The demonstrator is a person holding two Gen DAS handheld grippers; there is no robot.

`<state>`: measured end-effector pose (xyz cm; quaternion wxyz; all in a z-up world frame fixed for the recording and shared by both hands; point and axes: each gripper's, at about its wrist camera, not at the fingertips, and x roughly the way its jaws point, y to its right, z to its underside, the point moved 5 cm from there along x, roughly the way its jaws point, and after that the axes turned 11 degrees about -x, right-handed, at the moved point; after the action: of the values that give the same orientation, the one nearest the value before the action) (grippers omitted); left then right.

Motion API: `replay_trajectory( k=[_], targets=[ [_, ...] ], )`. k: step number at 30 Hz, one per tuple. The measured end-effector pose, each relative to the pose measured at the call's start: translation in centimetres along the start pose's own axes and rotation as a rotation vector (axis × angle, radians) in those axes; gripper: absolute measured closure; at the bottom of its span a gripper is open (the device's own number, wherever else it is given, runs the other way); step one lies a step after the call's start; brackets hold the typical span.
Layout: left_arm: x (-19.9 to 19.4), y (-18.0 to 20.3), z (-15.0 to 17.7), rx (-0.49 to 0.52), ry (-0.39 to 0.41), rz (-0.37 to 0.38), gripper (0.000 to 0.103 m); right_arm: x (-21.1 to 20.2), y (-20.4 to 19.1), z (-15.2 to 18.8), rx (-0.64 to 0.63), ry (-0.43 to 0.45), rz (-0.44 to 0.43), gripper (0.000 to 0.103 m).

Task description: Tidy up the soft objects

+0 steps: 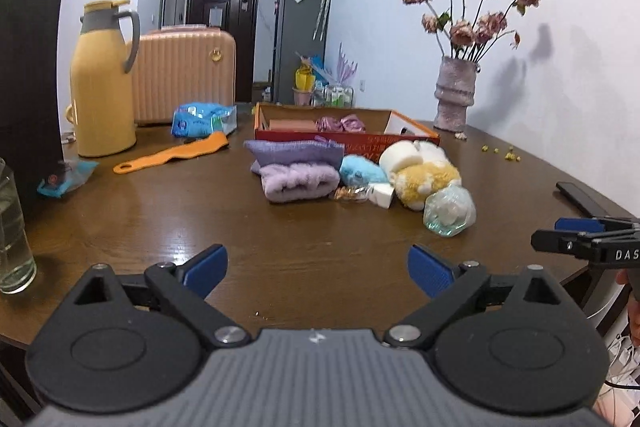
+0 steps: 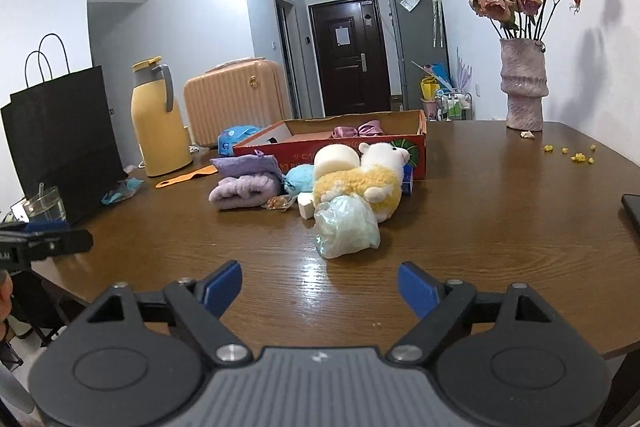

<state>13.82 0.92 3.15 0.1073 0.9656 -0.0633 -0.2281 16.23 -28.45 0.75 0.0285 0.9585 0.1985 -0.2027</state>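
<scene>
Both our left tongs (image 1: 318,269) and right tongs (image 2: 320,287) gape empty; the soft pile (image 2: 320,183) sits mid-frame before the red box (image 2: 420,143). We'd pinch the nearest bag (image 2: 346,227) gently, low.

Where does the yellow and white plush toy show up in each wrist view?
Left wrist: the plush toy lies right of centre, in front of the red cardboard box, behind the clear plastic bag.
Right wrist: the plush toy lies near centre, against the same box.
Shared landmark: the pink vase of dried roses.
</scene>
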Motion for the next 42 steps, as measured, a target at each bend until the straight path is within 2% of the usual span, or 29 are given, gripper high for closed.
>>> replay_trajectory(
  k=[4, 6, 9, 13, 16, 17, 18, 20, 21, 22, 23, 25, 27, 28, 30, 33, 34, 35, 37, 38, 39, 41, 42],
  targets=[
    [2.9, 0.0, 0.0, 0.006, -0.051, -0.002, 0.004, 2.5, 0.8, -0.8, 0.014, 0.009, 0.024, 0.023],
    [4.5, 0.2, 0.0, 0.004, -0.079, 0.003, 0.004, 4.4, 1.5, -1.4, 0.031, 0.004, 0.024, 0.034],
    [6.4, 0.6, -0.1, 0.01, -0.111, 0.009, 0.005, 7.4, 2.4, -2.1, 0.042, -0.02, 0.041, 0.042],
    [8.8, 1.4, -0.6, 0.008, -0.151, 0.029, 0.005, 10.0, 3.2, -2.7, 0.05, -0.027, 0.038, 0.043],
    [10.6, 2.1, -0.8, 0.017, -0.185, 0.045, 0.006, 11.4, 3.4, -2.8, 0.069, -0.037, 0.016, 0.05],
    [11.2, 2.3, -1.0, 0.022, -0.188, 0.049, 0.006, 11.7, 3.2, -2.8, 0.078, -0.047, -0.003, 0.058],
    [11.7, 2.4, -1.2, 0.024, -0.19, 0.054, 0.007, 12.1, 2.7, -2.7, 0.089, -0.066, -0.061, 0.061],
    [12.8, 2.4, -1.9, 0.016, -0.194, 0.051, 0.013, 12.5, 1.4, -2.6, 0.106, -0.067, -0.231, 0.064],
    [13.4, 2.4, -2.3, 0.008, -0.198, 0.046, 0.016, 12.5, 1.0, -2.7, 0.107, -0.063, -0.265, 0.064],
    [14.2, 2.4, -2.7, 0.002, -0.206, 0.044, 0.021, 12.6, 0.7, -2.7, 0.1, -0.059, -0.262, 0.063],
    [15.1, 2.4, -3.1, -0.002, -0.217, 0.043, 0.026, 12.7, 0.5, -2.8, 0.091, -0.058, -0.242, 0.059],
    [16.8, 2.7, -3.9, -0.008, -0.227, 0.048, 0.032, 13.0, 0.5, -2.9, 0.076, -0.062, -0.213, 0.059],
    [18.9, 3.2, -4.7, -0.015, -0.239, 0.054, 0.035, 13.1, 0.8, -3.2, 0.049, -0.051, -0.188, 0.056],
    [19.9, 3.3, -4.9, -0.025, -0.249, 0.053, 0.035, 13.2, 0.9, -3.4, 0.027, -0.042, -0.174, 0.052],
    [22.0, 3.3, -5.4, -0.077, -0.284, 0.037, 0.034, 13.4, 0.8, -3.8, -0.012, -0.029, -0.149, 0.035],
    [24.2, 3.1, -5.8, -0.179, -0.325, 0.046, 0.033, 14.1, 0.6, -4.0, -0.048, -0.027, -0.164, 0.035],
    [24.7, 3.1, -5.9, -0.205, -0.324, 0.051, 0.028, 14.6, 0.5, -4.0, -0.049, -0.033, -0.169, 0.035],
    [25.0, 3.0, -5.9, -0.217, -0.321, 0.047, 0.024, 15.1, 0.4, -4.0, -0.053, -0.039, -0.169, 0.035],
    [25.8, 3.0, -5.8, -0.228, -0.324, 0.027, 0.023, 15.9, 0.2, -3.9, -0.063, -0.052, -0.164, 0.037],
    [26.2, 3.0, -5.7, -0.236, -0.329, 0.014, 0.03, 16.4, 0.1, -3.8, -0.065, -0.065, -0.167, 0.041],
    [26.4, 3.0, -5.7, -0.241, -0.321, 0.003, 0.035, 16.7, 0.0, -3.6, -0.063, -0.076, -0.176, 0.052],
    [26.6, 3.1, -5.6, -0.219, -0.31, -0.014, 0.073, 17.1, -0.2, -3.4, -0.057, -0.101, -0.199, 0.058],
    [26.6, 3.0, -5.5, -0.217, -0.313, -0.005, 0.079, 17.1, -0.1, -3.5, -0.056, -0.098, -0.202, 0.059]
  ],
)
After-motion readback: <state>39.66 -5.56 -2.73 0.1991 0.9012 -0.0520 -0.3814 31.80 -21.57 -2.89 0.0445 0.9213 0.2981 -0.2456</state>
